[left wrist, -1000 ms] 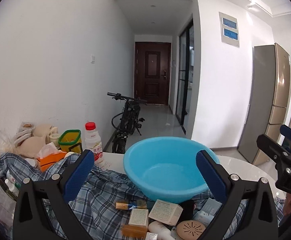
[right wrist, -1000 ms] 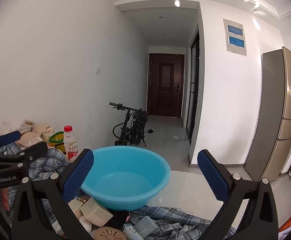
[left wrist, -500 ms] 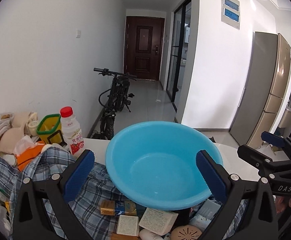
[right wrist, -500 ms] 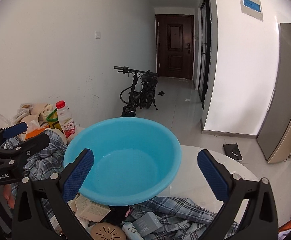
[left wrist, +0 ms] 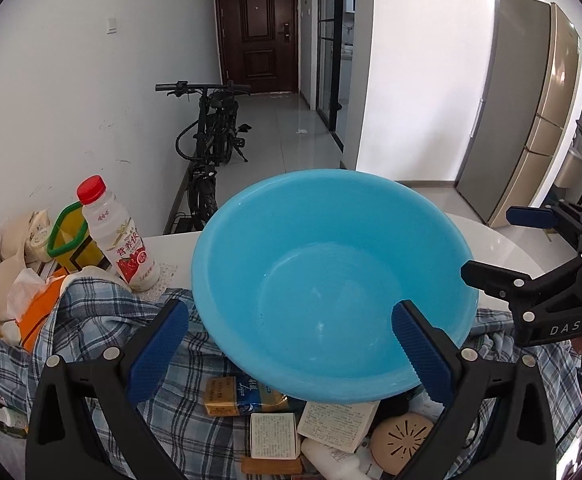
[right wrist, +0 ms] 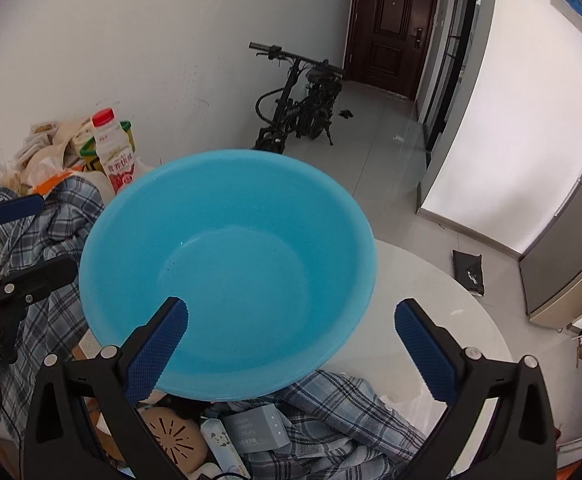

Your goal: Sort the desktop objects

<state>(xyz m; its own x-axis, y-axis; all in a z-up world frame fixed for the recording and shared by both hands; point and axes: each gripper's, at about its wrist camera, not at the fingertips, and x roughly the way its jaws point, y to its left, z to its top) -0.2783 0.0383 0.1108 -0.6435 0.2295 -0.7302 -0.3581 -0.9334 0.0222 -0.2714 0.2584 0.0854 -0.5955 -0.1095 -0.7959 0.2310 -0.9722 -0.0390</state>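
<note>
— While both views show the basin (left wrist: pixel 331 280), what does only the left one catch?
— Boxes (left wrist: pixel 273 436) under its near rim, and the bottle (left wrist: pixel 117 236) upright beside it. The right view alone shows a grey box (right wrist: pixel 257 426) and bare table (right wrist: pixel 431 320).
— And the grippers?
— Left gripper (left wrist: pixel 289 344) and right gripper (right wrist: pixel 291 340) both gape, empty, with the basin just ahead, tilted toward them on the shirt (left wrist: pixel 91 320).
</note>
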